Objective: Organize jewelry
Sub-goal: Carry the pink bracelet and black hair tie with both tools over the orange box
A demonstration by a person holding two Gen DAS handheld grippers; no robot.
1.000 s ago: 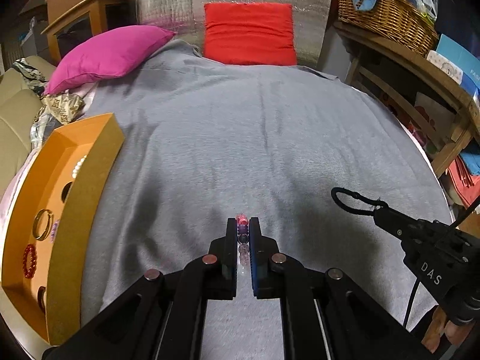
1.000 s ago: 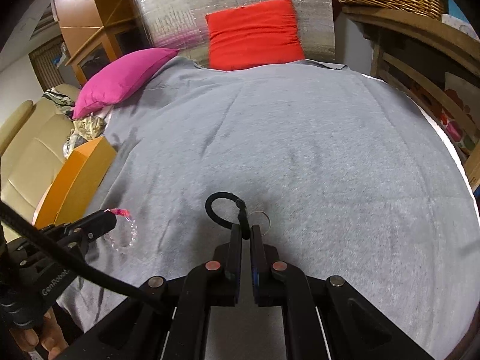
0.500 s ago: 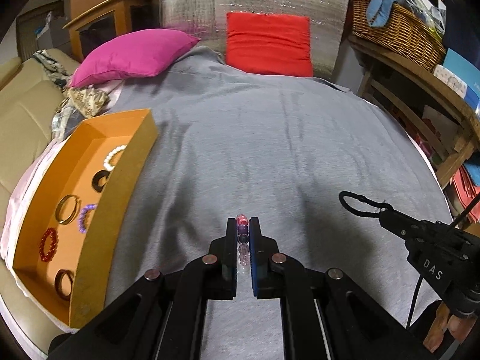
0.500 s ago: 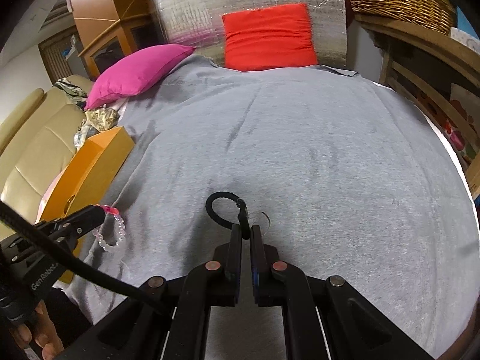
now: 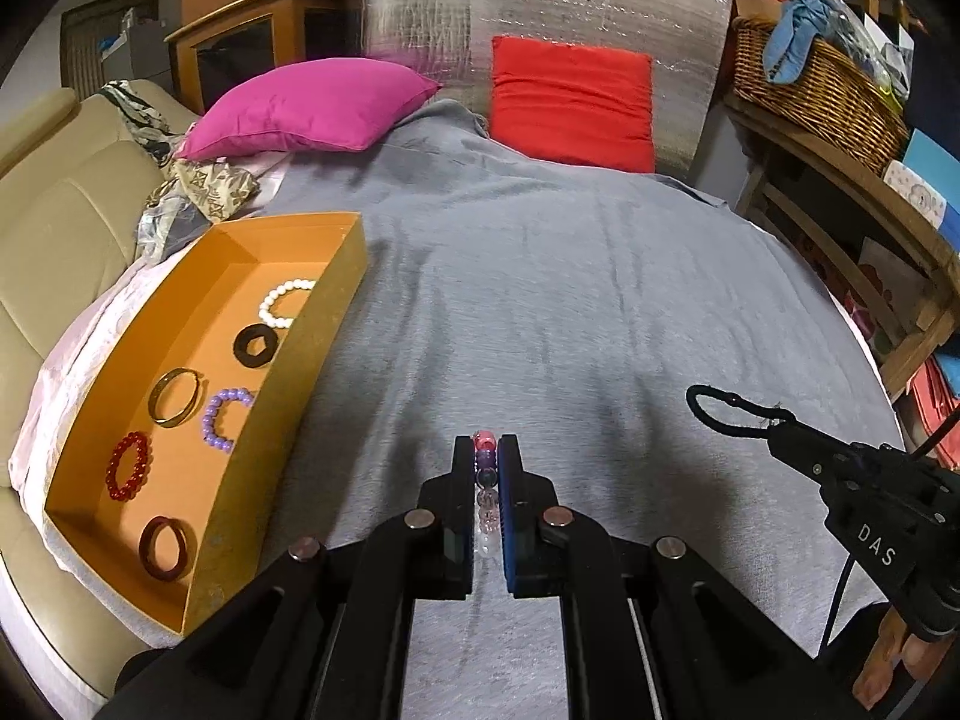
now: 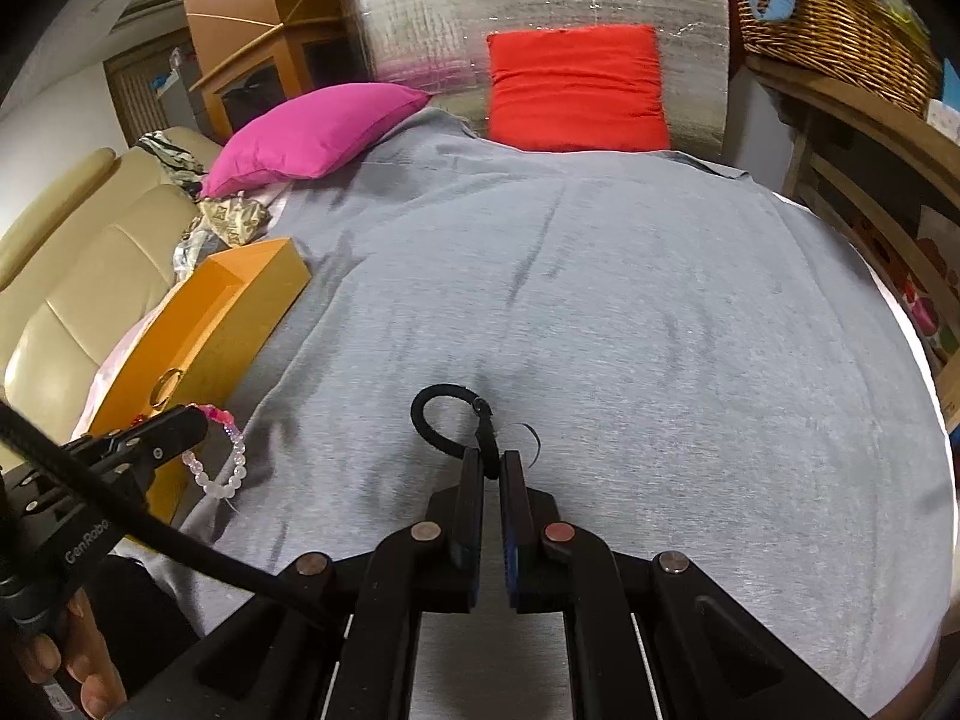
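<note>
My left gripper [image 5: 486,450] is shut on a pink and clear bead bracelet [image 5: 485,468], held above the grey blanket [image 5: 570,300]; the bracelet hangs from it in the right wrist view [image 6: 225,456]. My right gripper [image 6: 491,459] is shut on a black hair tie [image 6: 441,420], also above the blanket; it shows at the right of the left wrist view [image 5: 729,414]. An orange tray [image 5: 300,372] lies to the left, holding a white bead bracelet [image 5: 282,300], a black ring [image 5: 255,346], a gold bangle [image 5: 175,396], a purple bracelet [image 5: 223,420], a red bracelet [image 5: 127,467] and a dark bangle [image 5: 167,547].
A pink pillow [image 5: 312,105] and a red cushion [image 5: 573,102] lie at the far end of the blanket. A beige sofa [image 5: 54,228] is on the left. A wooden shelf with a wicker basket [image 5: 822,90] stands on the right.
The left gripper has risen and turned left with the bracelet, so the tray's inside now shows fully. The right gripper has risen slightly with the hair tie.
</note>
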